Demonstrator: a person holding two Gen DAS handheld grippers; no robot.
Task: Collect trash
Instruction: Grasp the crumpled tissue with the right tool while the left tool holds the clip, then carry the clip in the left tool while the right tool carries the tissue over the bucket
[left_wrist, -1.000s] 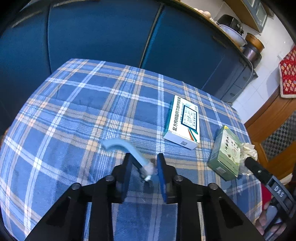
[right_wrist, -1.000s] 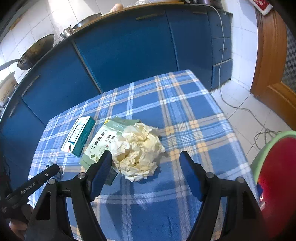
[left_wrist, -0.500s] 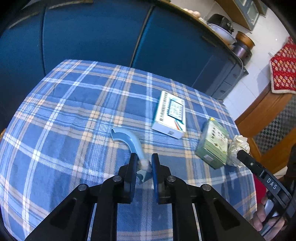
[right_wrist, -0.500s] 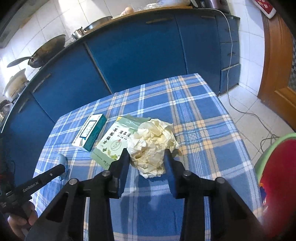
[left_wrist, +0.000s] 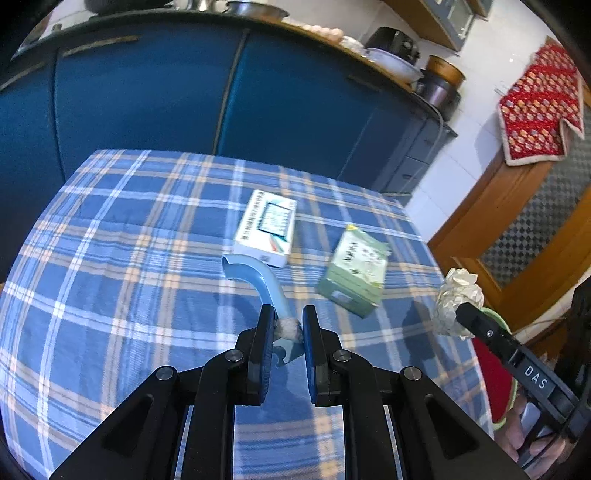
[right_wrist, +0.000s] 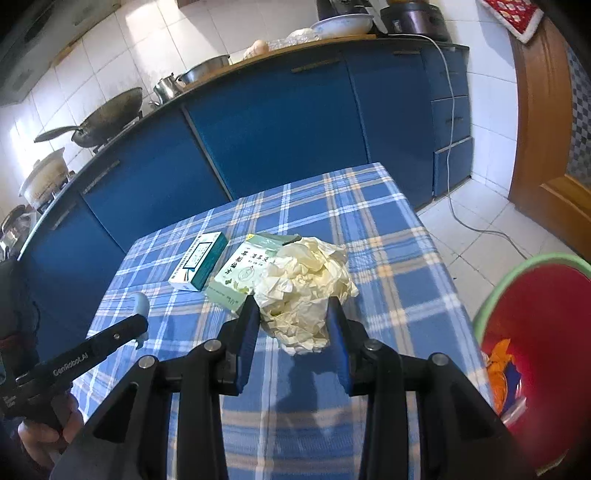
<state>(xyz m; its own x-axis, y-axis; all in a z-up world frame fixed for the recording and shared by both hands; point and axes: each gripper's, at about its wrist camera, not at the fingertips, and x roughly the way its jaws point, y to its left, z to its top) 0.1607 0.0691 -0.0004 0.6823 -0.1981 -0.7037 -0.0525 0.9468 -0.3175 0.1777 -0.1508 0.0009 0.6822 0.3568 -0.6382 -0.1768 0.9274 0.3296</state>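
My left gripper (left_wrist: 288, 326) is shut on the end of a curved light-blue plastic piece (left_wrist: 255, 280) and holds it above the blue plaid table (left_wrist: 129, 258). My right gripper (right_wrist: 291, 314) is shut on a crumpled ball of cream paper (right_wrist: 306, 284), lifted off the cloth; the ball also shows in the left wrist view (left_wrist: 456, 299). A white and teal box (left_wrist: 267, 227) and a green box (left_wrist: 354, 273) lie flat on the table. A red bin with a green rim (right_wrist: 535, 332) stands right of the table.
Blue kitchen cabinets (right_wrist: 277, 122) run behind the table, with pans and pots on the counter. A wooden door (left_wrist: 517, 240) is at the right. A white cable (right_wrist: 476, 225) trails over the tiled floor beside the table's far right corner.
Both grippers closed: the left on the blue plastic piece, the right on the paper ball. Both have lifted their items off the table.
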